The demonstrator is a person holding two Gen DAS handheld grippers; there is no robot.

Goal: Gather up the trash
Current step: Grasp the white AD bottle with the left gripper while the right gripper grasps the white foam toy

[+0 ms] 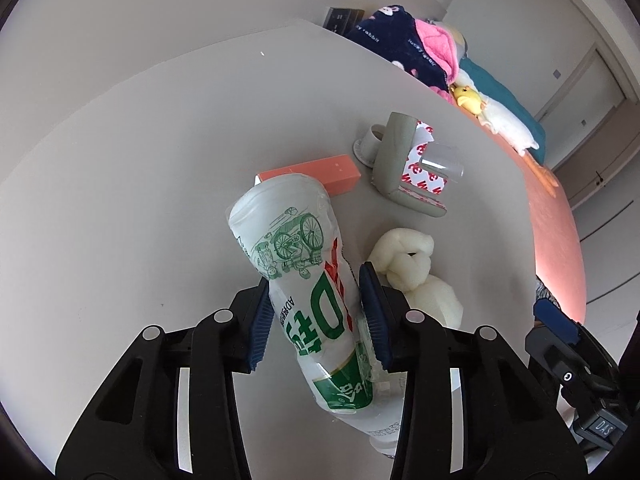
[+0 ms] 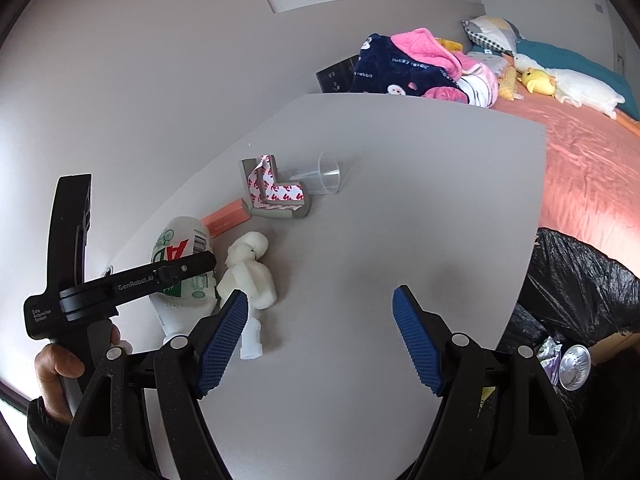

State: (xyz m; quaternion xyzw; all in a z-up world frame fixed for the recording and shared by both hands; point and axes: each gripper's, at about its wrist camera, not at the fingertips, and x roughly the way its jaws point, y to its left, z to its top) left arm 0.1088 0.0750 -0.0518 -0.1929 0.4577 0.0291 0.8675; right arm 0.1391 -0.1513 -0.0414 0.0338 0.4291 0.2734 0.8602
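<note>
Your left gripper (image 1: 316, 318) has its ribbed blue jaws pressed on the label of a crumpled white plastic bottle (image 1: 300, 276) with green print, lying on the smooth grey table (image 1: 140, 184). Your right gripper (image 2: 320, 336) holds nothing, its jaws wide above bare table. Just right of the bottle lies a knotted white foam wad (image 2: 250, 272), near an orange box (image 2: 226, 218).

Bottle (image 1: 308, 304) cap behind left gripper (image 1: 320, 316)
</note>
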